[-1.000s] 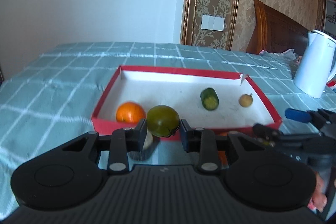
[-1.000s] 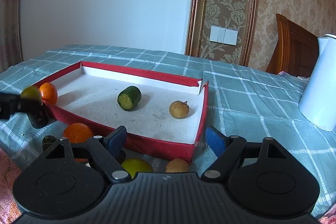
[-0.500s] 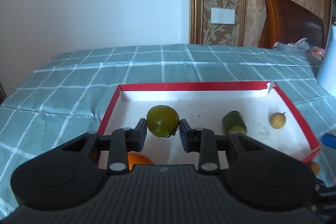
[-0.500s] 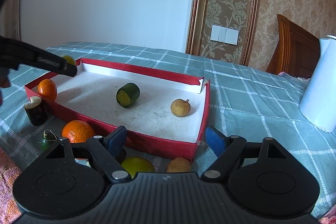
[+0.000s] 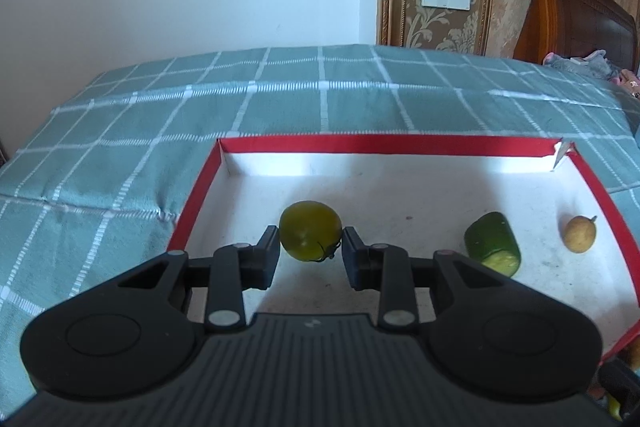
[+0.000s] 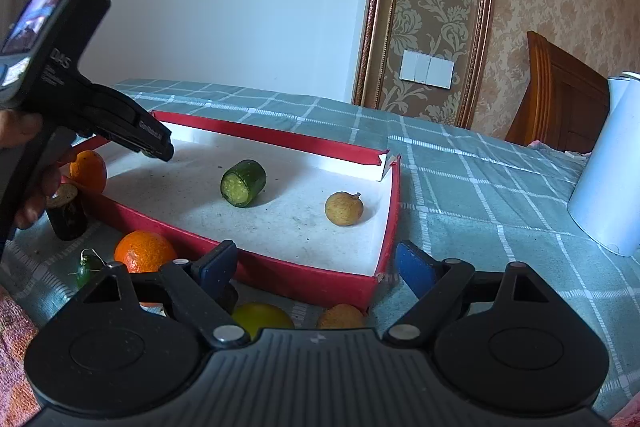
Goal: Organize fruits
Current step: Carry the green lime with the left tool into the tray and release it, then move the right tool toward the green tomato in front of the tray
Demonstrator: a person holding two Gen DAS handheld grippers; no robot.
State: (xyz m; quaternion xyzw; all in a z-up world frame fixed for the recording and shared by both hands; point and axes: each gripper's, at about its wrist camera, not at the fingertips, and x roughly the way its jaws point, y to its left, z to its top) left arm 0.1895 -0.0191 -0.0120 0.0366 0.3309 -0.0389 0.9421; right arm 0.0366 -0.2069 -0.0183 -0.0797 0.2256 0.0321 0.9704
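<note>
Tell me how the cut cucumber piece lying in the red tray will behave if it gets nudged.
The cucumber piece lies on its curved side, so a sideways nudge would probably roll it across the tray floor. Its skin looks smooth and its cut face moist, so it may be slippery. It looks solid, likely stiff rather than floppy.

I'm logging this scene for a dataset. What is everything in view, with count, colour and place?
Box: one, red rim, white inside, on the cloth.
Checked cloth: one, teal and white, under everything.
Green fruit: one, held over the box.
Cucumber piece: one, green, in the box.
Small round fruit: one, tan, in the box.
Oranges: two, on the cloth beside the box.
Yellow fruit: one, in front of the box.
Kettle: one, white, far right.
Left claw: shut on the green fruit.
Right claw: blue pads, opening, nothing between.
</note>
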